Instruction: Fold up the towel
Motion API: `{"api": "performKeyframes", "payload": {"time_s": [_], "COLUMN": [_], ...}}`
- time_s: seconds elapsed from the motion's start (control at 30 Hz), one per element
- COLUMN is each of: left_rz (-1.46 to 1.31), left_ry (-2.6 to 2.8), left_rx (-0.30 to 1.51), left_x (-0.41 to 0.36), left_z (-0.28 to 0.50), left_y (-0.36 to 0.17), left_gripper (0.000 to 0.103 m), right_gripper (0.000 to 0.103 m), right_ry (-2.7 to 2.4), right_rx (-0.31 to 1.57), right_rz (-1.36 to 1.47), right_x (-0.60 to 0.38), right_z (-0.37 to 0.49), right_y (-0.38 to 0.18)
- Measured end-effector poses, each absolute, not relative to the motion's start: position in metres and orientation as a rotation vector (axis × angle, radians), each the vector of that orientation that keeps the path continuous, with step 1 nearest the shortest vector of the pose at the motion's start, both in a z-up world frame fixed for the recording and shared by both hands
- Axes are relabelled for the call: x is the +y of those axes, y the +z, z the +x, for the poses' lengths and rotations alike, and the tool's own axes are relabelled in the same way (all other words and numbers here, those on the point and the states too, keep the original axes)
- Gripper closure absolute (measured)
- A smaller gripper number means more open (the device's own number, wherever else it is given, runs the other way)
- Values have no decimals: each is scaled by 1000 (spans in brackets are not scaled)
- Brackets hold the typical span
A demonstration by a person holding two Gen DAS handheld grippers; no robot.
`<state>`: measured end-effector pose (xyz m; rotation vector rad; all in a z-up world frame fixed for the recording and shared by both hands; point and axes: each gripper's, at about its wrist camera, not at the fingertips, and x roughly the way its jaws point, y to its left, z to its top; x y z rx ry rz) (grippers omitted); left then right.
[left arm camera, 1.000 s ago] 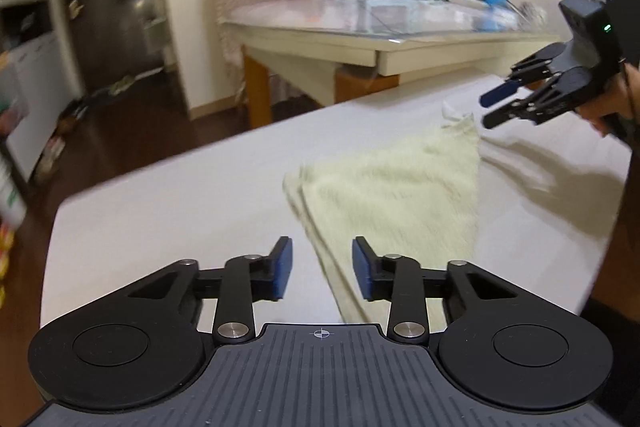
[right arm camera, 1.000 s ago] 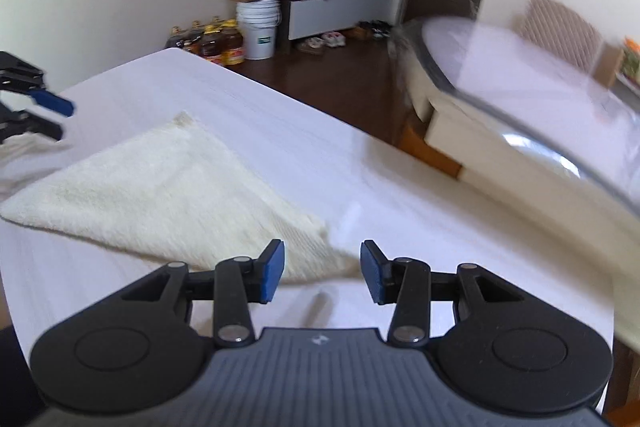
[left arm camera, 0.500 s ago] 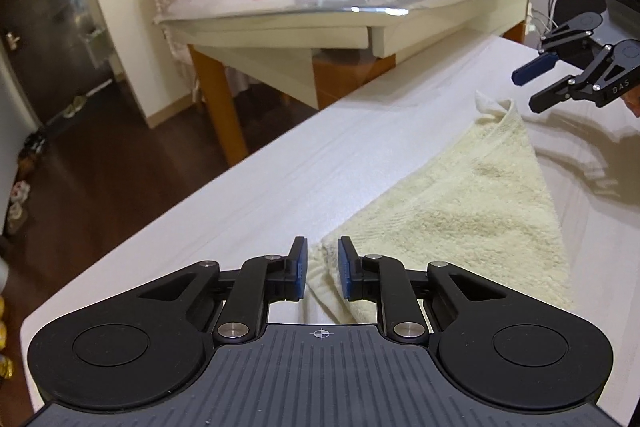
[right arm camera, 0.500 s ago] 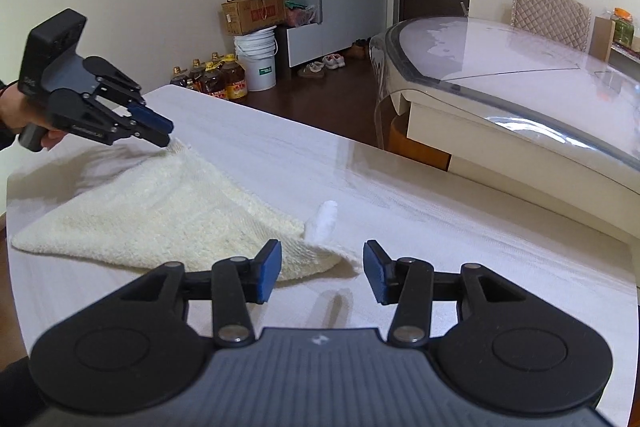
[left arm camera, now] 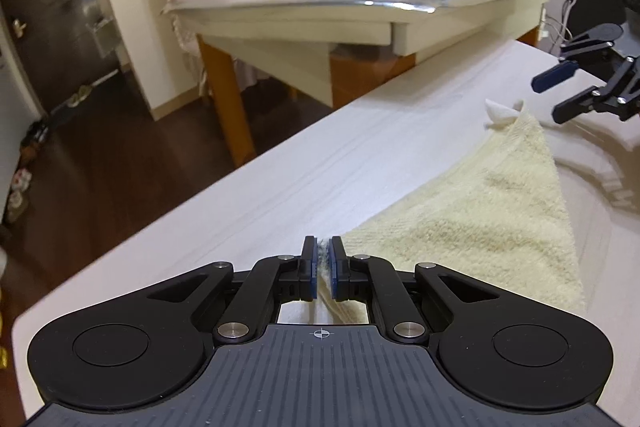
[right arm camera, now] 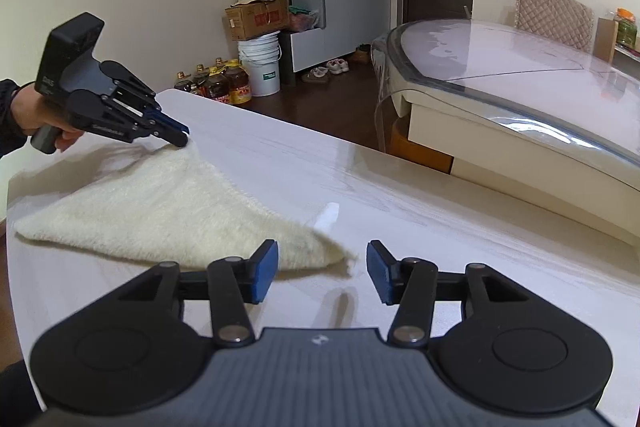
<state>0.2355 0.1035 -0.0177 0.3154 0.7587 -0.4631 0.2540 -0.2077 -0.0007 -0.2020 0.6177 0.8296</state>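
Your pale wood-grain table (right arm camera: 400, 187) is broad, smooth and matte, and the towel (right arm camera: 168, 211) lies flat on it as a fluffy cream triangle of nubbly terry. Your left gripper (left arm camera: 324, 267), black with ribbed housing and blue pads, is clamped tight on one pointed corner, a sliver of cloth pinched between the jaws. Your right gripper (right arm camera: 322, 269) hovers over the opposite corner with its jaws opening, the towel tip just between them but untouched. A small white tag (left arm camera: 502, 111) sticks out at that corner
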Motion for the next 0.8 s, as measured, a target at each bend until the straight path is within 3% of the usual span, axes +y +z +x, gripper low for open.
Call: {"api": "performKeyframes", "payload": {"time_s": [0.2, 0.37, 0.67, 0.8], "left_rz": [291, 298, 300, 303], "left_ry": [-459, -469, -486, -481], "left_rx": [762, 764, 790, 799], "left_x": [107, 108, 109, 108], "left_z": [237, 238, 243, 244], "left_y": [-21, -21, -19, -19], "left_gripper": [97, 97, 95, 93], "right_gripper": [50, 50, 51, 72], "right_ry": [874, 1017, 1175, 1220], "right_rx": [596, 519, 625, 682], "right_rz": [-232, -475, -538, -484], "right_x": [-207, -189, -185, -190], "right_z": [257, 252, 295, 307], "right_y": [-1, -1, 4, 2]}}
